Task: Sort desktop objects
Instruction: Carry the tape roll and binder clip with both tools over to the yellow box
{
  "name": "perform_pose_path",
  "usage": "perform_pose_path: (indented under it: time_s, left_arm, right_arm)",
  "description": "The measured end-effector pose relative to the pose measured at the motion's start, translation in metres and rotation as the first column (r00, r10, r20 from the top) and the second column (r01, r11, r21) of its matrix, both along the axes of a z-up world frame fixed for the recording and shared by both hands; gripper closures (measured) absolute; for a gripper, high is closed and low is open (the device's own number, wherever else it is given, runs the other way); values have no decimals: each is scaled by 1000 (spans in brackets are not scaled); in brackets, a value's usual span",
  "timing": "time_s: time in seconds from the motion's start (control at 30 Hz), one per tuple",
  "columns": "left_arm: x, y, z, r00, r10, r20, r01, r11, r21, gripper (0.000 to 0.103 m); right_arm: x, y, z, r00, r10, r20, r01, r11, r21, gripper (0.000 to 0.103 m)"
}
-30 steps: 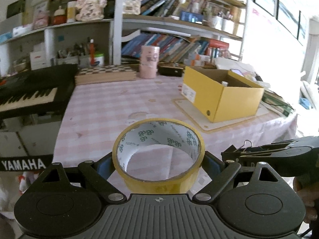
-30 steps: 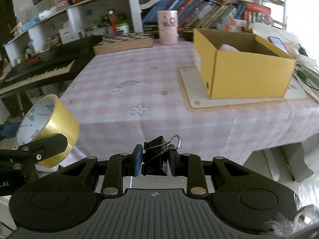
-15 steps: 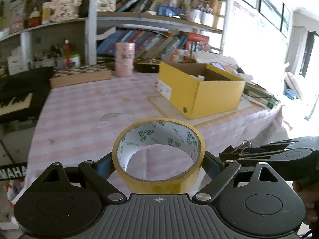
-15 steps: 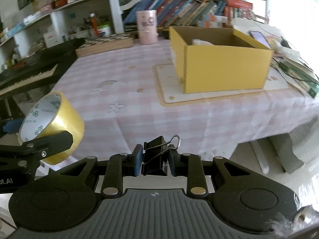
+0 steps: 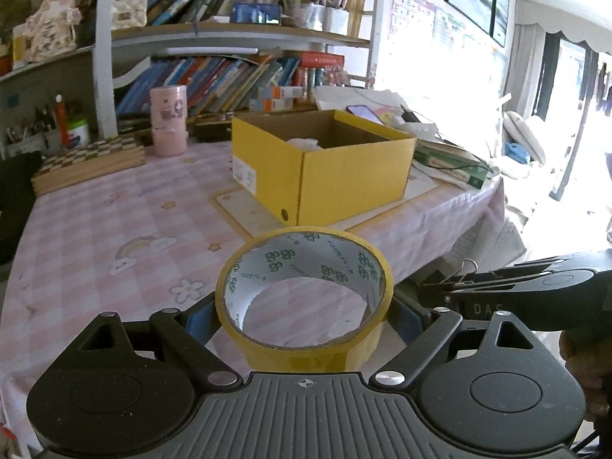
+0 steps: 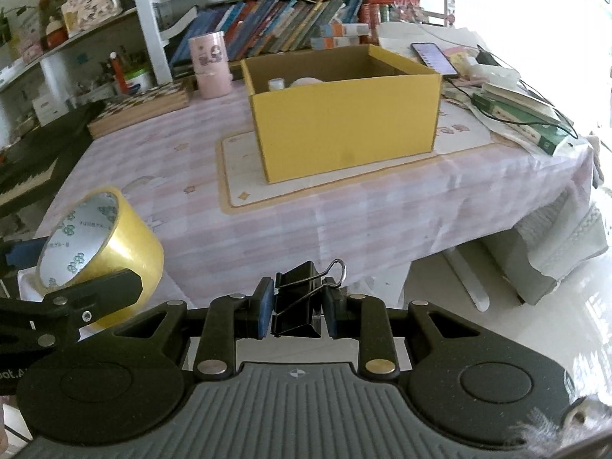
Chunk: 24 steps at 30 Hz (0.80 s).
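Note:
My left gripper (image 5: 304, 308) is shut on a wide roll of yellow tape (image 5: 306, 348), held in the air near the table's front edge. In the right wrist view the same tape roll (image 6: 118, 252) shows at the lower left. My right gripper (image 6: 294, 310) is shut on a black binder clip (image 6: 296, 300), also in the air off the table's front edge. That clip (image 5: 457, 275) peeks out at the right of the left wrist view. An open yellow cardboard box (image 6: 344, 114) stands on a mat ahead, with a few small items inside.
The table (image 5: 95, 229) wears a pink checked cloth. A pink cup stack (image 5: 168, 120) and a checkered board (image 5: 88, 160) sit at the back, books and a phone (image 6: 434, 57) at the right. A keyboard (image 6: 23, 176) lies to the left. Bookshelves (image 5: 229, 30) rise behind.
Both grippers have swung to the right with their loads; the yellow box now sits nearer the middle of each view and looks closer. Both grips are unchanged.

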State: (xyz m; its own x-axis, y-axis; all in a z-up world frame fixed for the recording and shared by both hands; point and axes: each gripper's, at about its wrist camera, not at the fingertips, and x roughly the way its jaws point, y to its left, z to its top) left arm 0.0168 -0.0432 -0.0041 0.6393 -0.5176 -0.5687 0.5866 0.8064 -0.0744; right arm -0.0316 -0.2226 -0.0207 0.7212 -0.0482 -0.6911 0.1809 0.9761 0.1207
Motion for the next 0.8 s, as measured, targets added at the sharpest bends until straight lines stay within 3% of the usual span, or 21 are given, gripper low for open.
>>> perform_pose_path:
  time_s: [0.8]
  left_arm:
    - [26, -97, -6, 998, -52, -29, 53, 998, 28, 12]
  right_arm:
    - [34, -92, -8, 999, 4, -48, -4, 1000, 8, 78]
